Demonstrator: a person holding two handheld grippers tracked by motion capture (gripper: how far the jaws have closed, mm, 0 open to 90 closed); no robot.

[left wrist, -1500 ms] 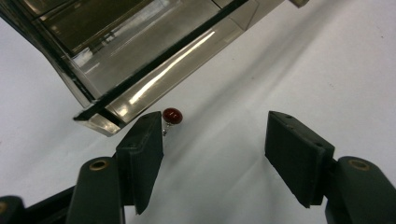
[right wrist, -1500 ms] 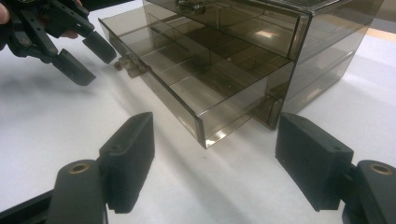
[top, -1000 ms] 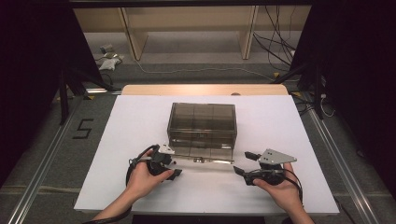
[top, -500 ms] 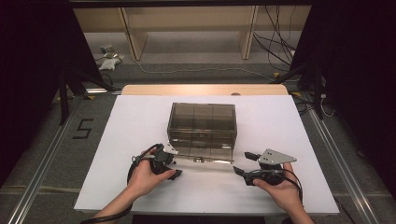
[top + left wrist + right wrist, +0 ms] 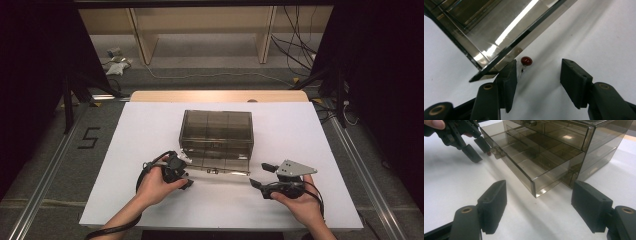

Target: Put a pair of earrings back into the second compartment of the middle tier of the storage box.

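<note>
A: High view: a smoky clear plastic box (image 5: 216,131) stands mid-table, its bottom drawer (image 5: 220,165) pulled out toward the near edge of the white table (image 5: 150,125).

B: And the pin?

A: In the left gripper view a pin (image 5: 526,62) with a glossy round red head and a thin metal shaft lies on the table just beside the drawer's corner. The left gripper (image 5: 537,75) has just been closing its ribbed black jaws; they stand about half apart with the pin between them, nearer one pad, neither pad pressing it.

B: The right one?

A: The right gripper (image 5: 541,202) gapes wide, holding nothing, level and low near the near edge, aimed at the drawer's other corner.
</note>
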